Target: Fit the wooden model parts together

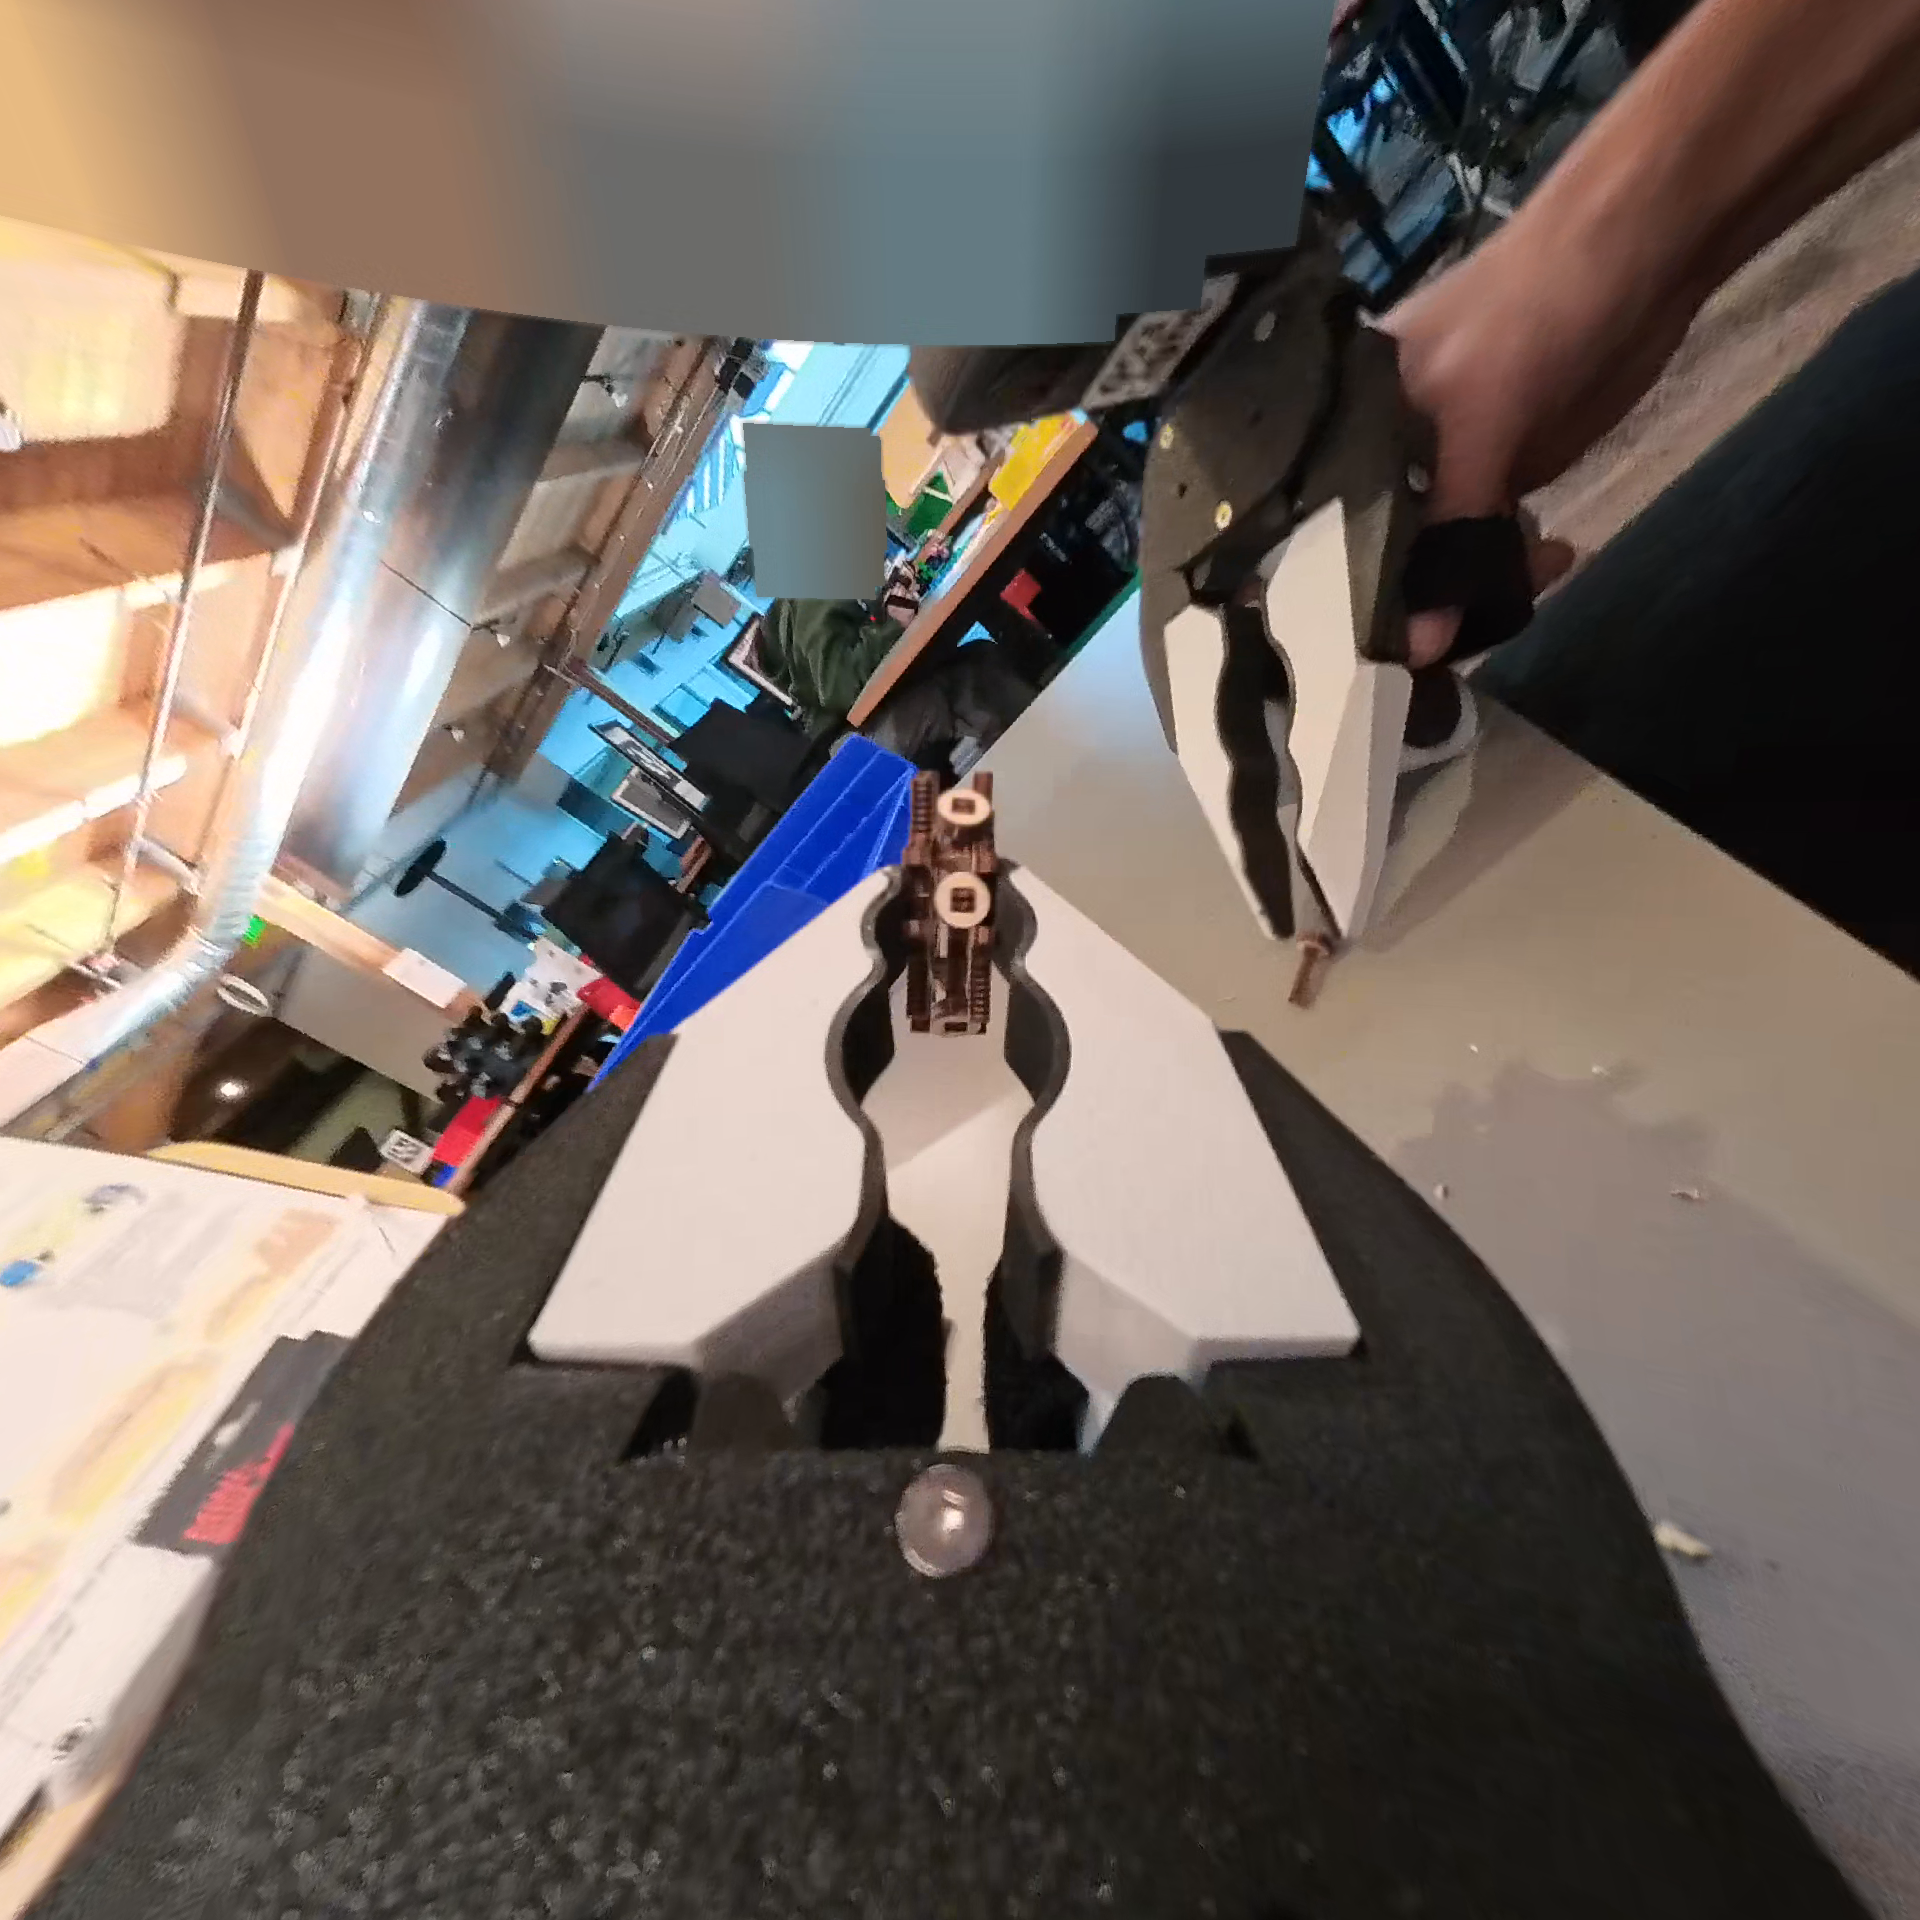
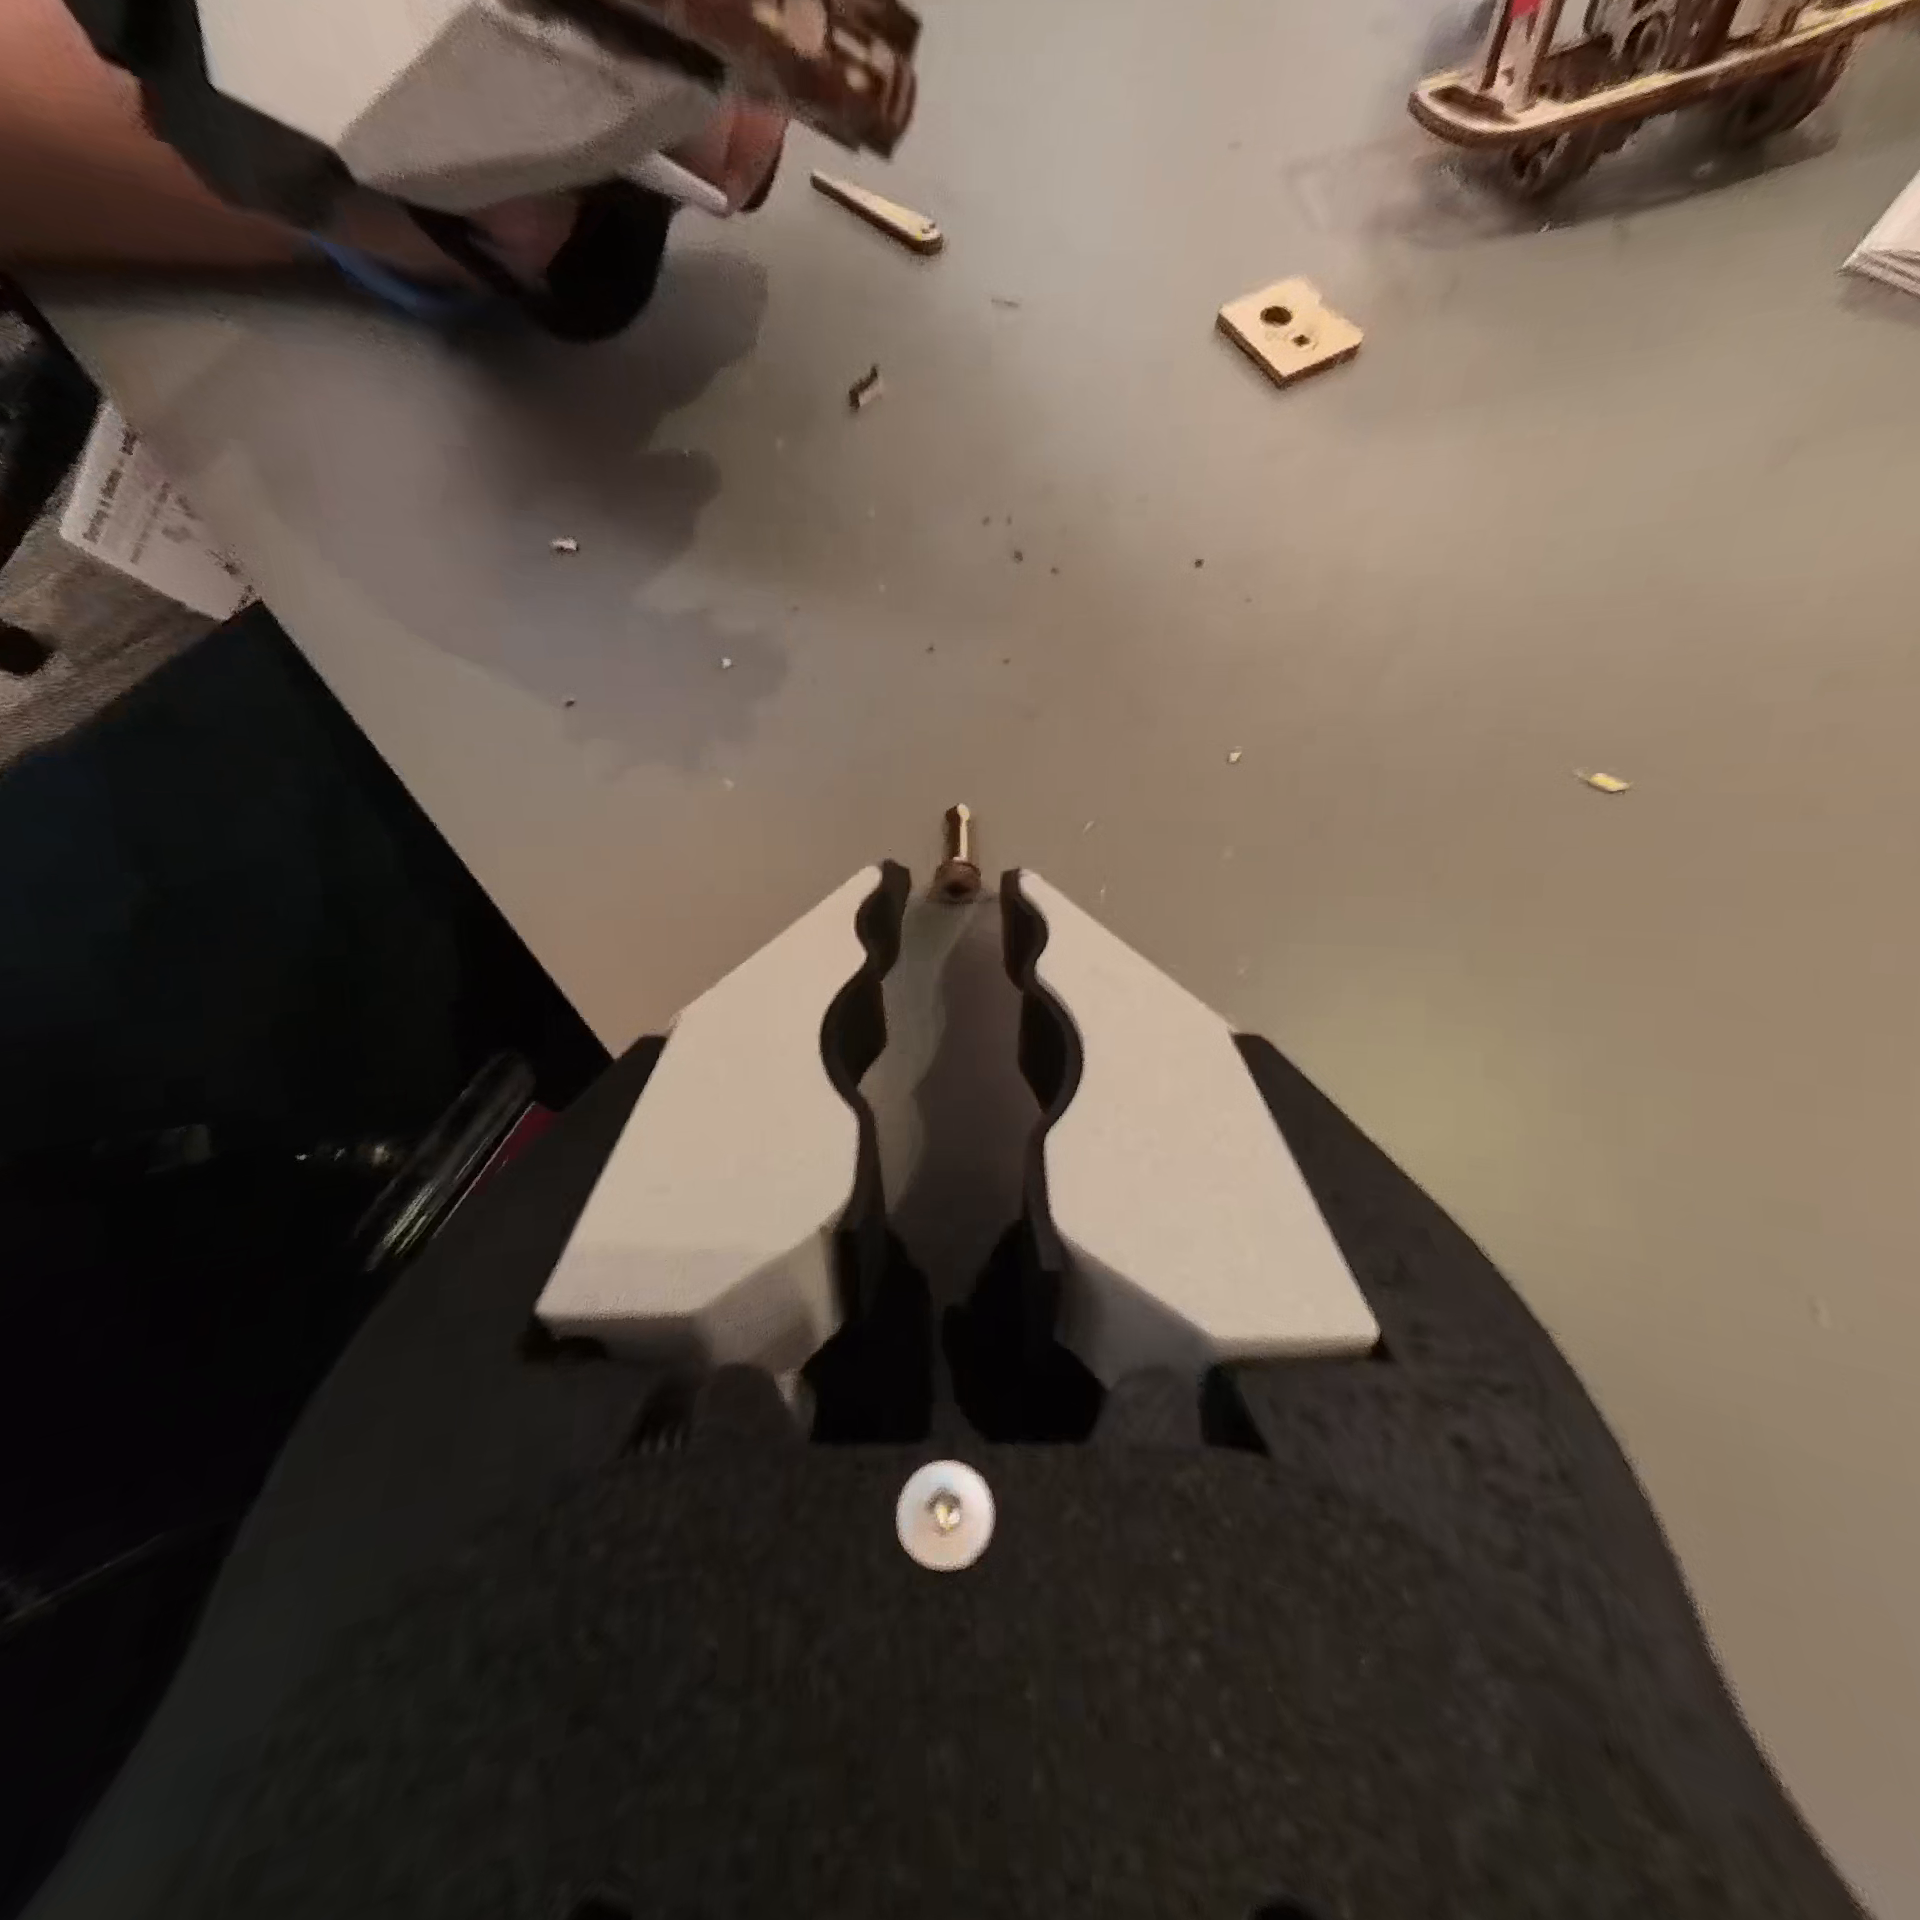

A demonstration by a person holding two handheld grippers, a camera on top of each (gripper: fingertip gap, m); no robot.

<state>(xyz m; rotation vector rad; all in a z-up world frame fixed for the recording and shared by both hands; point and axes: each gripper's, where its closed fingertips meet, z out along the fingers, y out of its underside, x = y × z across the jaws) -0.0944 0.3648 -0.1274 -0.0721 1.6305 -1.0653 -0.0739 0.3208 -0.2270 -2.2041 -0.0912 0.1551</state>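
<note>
Now left gripper (image 1: 951, 925) fingers clamped on brown gear assembly (image 1: 954, 902) above the desk (image 1: 1558, 1195), right gripper (image 2: 948, 883) fingers pinching small wooden peg (image 2: 954, 854), square plate (image 2: 1288, 329) well beyond the peg.

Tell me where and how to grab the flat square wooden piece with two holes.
The square wooden piece lies flat on the grey table, so probably come from straight above, gripper fingers closing on two opposite straight edges. It is thin, so the tips must reach nearly to the table.

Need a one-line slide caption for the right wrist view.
Right tool pinches a small wooden pin above the grey table.
</note>
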